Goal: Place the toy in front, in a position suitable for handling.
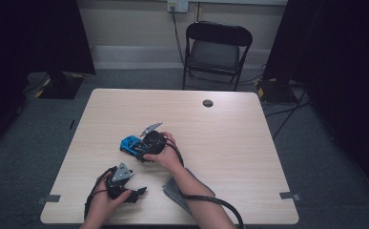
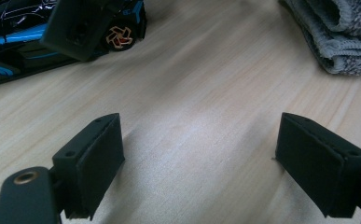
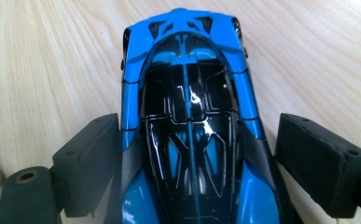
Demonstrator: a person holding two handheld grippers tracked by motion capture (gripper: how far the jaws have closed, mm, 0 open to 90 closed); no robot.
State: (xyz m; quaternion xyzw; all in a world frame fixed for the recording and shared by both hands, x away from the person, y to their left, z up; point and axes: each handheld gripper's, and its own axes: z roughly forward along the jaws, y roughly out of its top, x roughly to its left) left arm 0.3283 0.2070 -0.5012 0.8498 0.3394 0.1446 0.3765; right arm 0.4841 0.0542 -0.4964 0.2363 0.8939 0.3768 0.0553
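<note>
Straddling the blue toy car [image 3: 190, 140], the right gripper [image 3: 197, 163] is spread — its jaws flank the car's sides, apparently ready to pinch. The left gripper [image 2: 199, 158] is held open near the car, beside the grey cloth [image 2: 336, 32] — seemingly idle.

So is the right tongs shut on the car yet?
Not yet: the right tongs are open, pads straddling the blue toy car, with a gap at one side.

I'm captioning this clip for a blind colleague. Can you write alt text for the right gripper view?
A blue and black toy car sits on a pale wooden table, seen from above, between the right gripper's two open black jaws. The left jaw looks to touch its side; the right stands slightly apart.
</note>
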